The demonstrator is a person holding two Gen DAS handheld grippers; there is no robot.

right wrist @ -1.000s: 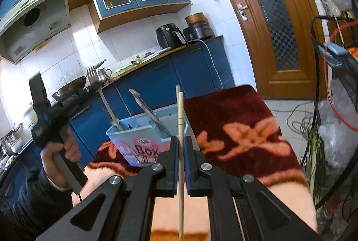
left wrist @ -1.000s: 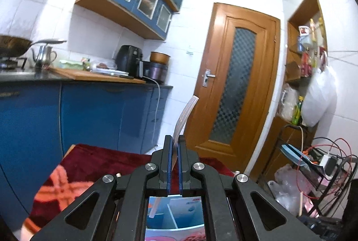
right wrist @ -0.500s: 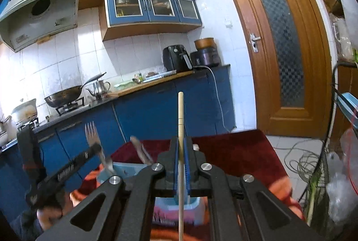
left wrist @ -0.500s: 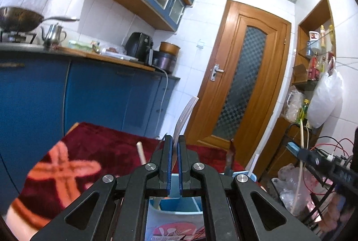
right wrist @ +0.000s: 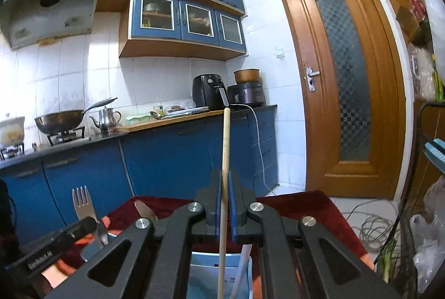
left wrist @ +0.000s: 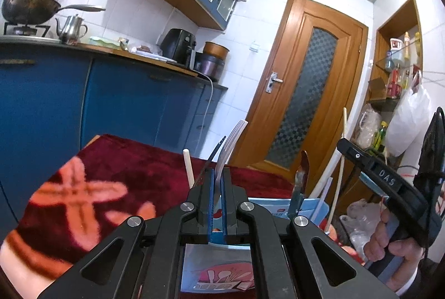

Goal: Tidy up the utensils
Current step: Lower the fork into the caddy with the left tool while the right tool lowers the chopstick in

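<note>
My left gripper is shut on a metal fork, tines up, held just above the light blue utensil box. The fork also shows in the right wrist view. My right gripper is shut on a wooden chopstick, held upright with its lower end inside the box. The right gripper also shows in the left wrist view. A knife, a pale stick and white utensils stand in the box.
The box stands on a table under a dark red cloth with orange flowers. Blue kitchen cabinets with a wok and kettle lie behind. A wooden door is to the right, cables and bags beside it.
Both grippers have tilted up and come closer to the box. The chopstick's lower end has gone down into the box. The fork hangs over the box's near side.
</note>
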